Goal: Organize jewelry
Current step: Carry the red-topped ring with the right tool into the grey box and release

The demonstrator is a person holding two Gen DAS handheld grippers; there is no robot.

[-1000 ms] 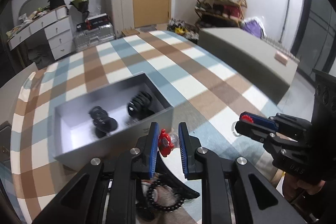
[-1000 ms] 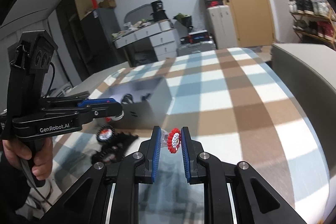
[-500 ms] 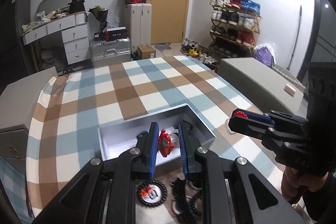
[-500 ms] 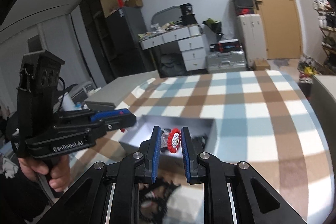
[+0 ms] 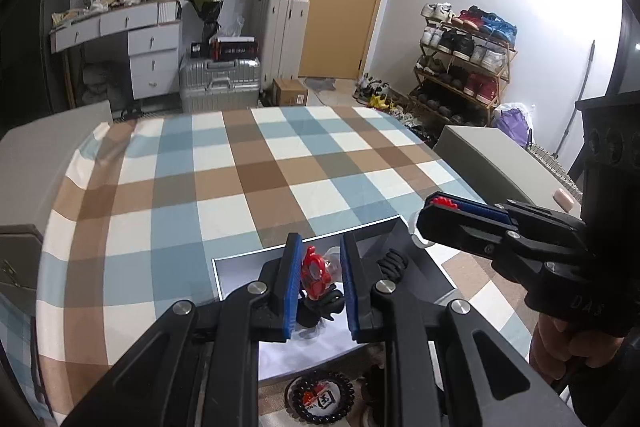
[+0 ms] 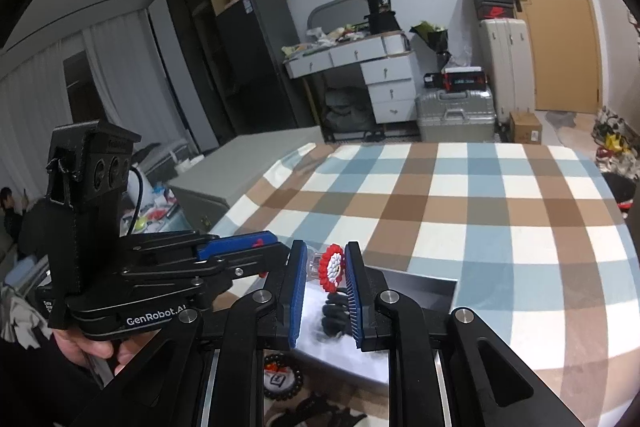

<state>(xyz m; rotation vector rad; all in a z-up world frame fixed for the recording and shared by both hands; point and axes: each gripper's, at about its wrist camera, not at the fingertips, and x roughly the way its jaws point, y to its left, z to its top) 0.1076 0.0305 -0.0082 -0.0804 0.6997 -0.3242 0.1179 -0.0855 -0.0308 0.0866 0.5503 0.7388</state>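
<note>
We work over a tabletop (image 5: 248,183) covered in a blue, brown and white check cloth, and on its near side sits a grey open box (image 5: 240,273) that already holds some dark bead bracelets (image 5: 394,263). Just in front of the box, nearer to us, a loop of dark beads on a round card (image 5: 320,397) lies on the cloth, not yet put away. Our left gripper (image 5: 319,277) hangs over the box with its blue pads pinching a small red ornament (image 5: 314,273); our right gripper (image 6: 326,269), just beside it, pinches a red-rimmed beaded piece with a white centre (image 6: 332,269). We judge this the placing step: both pieces are over the box. Next, we should lower each gripper into a free spot, spread the pads, and lift clear without snagging the bracelets.
</note>
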